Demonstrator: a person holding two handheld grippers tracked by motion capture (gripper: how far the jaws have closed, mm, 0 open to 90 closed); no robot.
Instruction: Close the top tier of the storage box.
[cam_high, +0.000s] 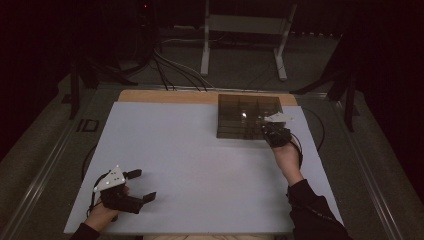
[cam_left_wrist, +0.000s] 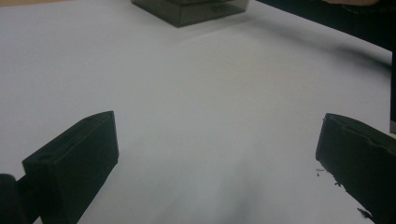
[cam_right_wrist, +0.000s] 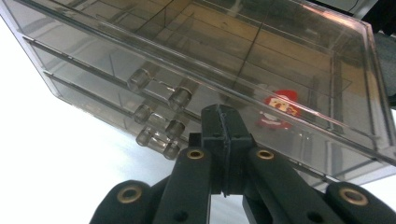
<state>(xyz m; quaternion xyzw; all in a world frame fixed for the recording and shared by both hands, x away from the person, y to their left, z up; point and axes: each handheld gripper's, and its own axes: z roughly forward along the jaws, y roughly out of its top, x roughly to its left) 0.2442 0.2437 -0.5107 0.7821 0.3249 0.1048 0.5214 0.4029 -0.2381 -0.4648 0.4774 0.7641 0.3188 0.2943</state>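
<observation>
A smoked clear drawer box stands at the back right of the white board. My right gripper is at the box's front face, jaws pressed together. In the right gripper view the shut tips touch the box front, just right of three stacked drawer handles, with nothing seen between the jaws. A small red and white item lies inside the box. My left gripper rests near the front left corner, open and empty; the box shows far ahead of it.
A wooden strip runs along the board's far edge. Behind the table stand a white metal frame and cables on the floor. A black sleeve reaches in at the front right.
</observation>
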